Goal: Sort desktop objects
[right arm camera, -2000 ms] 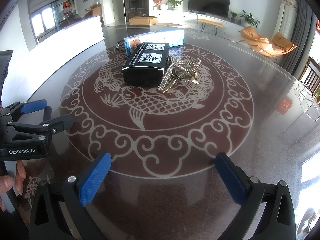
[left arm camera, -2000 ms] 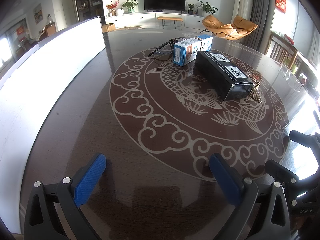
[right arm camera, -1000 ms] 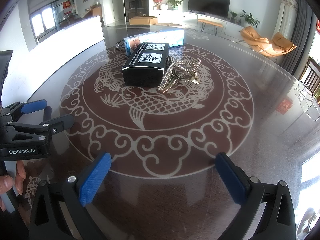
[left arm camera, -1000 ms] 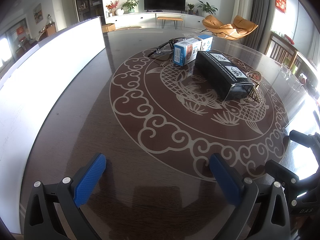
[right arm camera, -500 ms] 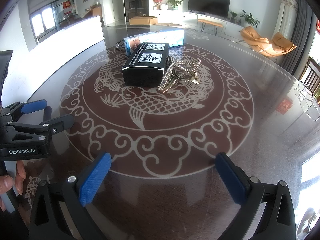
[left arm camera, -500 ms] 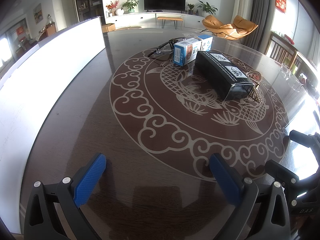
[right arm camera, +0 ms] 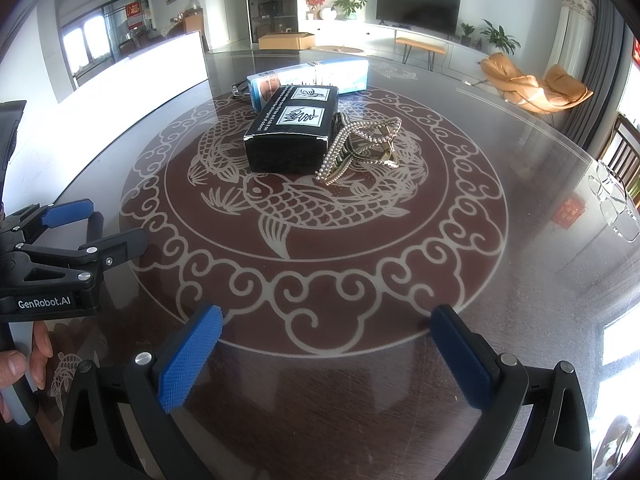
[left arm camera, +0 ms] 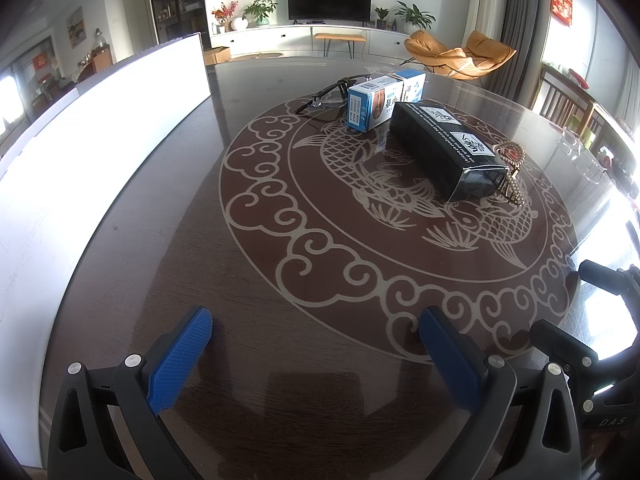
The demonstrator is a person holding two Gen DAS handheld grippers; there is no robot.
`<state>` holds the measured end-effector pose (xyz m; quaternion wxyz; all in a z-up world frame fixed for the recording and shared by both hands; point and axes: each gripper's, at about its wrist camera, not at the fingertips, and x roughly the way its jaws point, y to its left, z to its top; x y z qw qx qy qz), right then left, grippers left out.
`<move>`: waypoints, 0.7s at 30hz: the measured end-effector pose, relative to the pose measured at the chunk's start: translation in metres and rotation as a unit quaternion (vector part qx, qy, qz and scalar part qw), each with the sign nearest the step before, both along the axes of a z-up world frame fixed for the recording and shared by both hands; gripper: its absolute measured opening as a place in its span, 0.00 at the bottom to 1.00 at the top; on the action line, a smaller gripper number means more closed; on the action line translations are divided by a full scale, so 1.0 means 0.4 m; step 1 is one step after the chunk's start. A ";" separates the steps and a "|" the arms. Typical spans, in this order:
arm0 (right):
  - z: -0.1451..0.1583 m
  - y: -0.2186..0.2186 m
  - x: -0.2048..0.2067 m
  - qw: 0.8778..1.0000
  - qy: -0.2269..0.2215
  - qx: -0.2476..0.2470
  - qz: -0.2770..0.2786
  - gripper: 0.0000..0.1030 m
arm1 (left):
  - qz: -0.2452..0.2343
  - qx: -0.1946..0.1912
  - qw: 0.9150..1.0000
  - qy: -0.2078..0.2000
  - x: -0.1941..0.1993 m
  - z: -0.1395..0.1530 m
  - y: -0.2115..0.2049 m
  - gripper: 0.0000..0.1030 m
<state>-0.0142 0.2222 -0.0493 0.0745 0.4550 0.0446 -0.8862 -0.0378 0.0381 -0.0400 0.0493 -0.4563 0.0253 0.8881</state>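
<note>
A long black box (left arm camera: 444,148) (right arm camera: 292,128) lies mid-table on the fish pattern. Behind it rests a blue and white box (left arm camera: 384,102) (right arm camera: 308,78), and dark glasses (left arm camera: 332,94) (right arm camera: 239,89) lie beyond that. A pearl-studded gold hair claw (right arm camera: 360,146) (left arm camera: 510,172) sits against the black box's right side. My left gripper (left arm camera: 316,332) (right arm camera: 94,222) is open near the table's front edge, far from the objects. My right gripper (right arm camera: 326,328) is open too, with nothing between its fingers; its black fingers (left arm camera: 568,340) show at the right of the left wrist view.
A long white panel (left arm camera: 92,128) (right arm camera: 140,68) stands along the table's left side. A hand (right arm camera: 16,364) holds the left gripper's handle. Wooden chairs (left arm camera: 564,100) stand at the far right. The dark round glass table (left arm camera: 200,280) reaches well beyond the objects.
</note>
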 end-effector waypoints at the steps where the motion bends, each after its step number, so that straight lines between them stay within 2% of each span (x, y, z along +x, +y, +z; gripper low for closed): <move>1: 0.002 0.000 -0.001 1.000 0.000 0.000 0.000 1.00 | 0.000 0.000 1.000 0.000 0.000 0.000 0.000 1.00; 21: 0.002 0.001 0.000 1.000 0.000 0.000 0.000 1.00 | -0.012 0.000 1.000 -0.004 0.005 -0.001 -0.010 1.00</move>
